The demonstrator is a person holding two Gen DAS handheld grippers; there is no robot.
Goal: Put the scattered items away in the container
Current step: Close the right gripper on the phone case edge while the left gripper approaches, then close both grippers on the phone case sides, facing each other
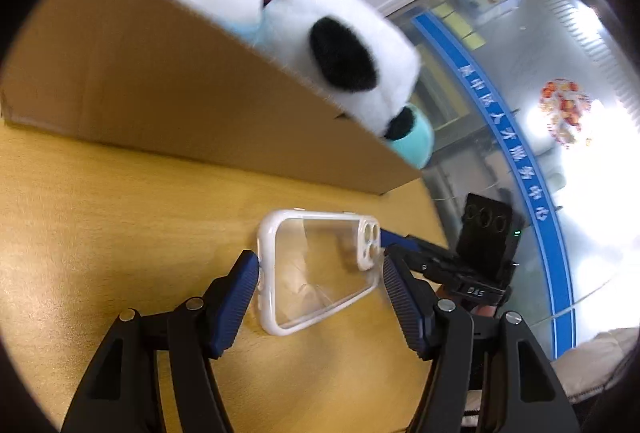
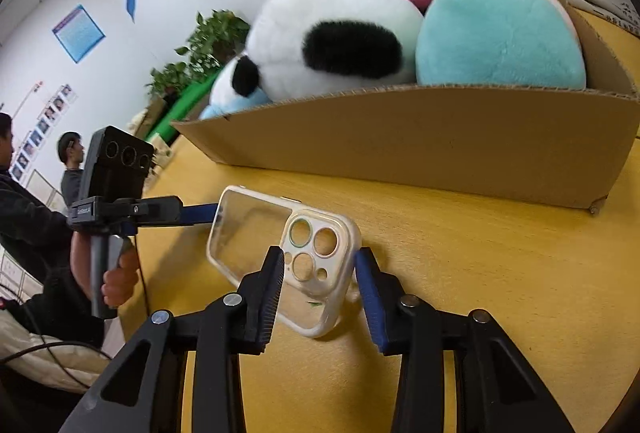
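Phone case (image 2: pixel 280 253) between right tool (image 2: pixel 320 273) pads (camera end) — on table (image 2: pixel 500 273)

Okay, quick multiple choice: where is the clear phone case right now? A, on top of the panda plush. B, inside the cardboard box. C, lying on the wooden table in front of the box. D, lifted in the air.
C: the phone case lies on the yellow wooden table, in front of the cardboard box.
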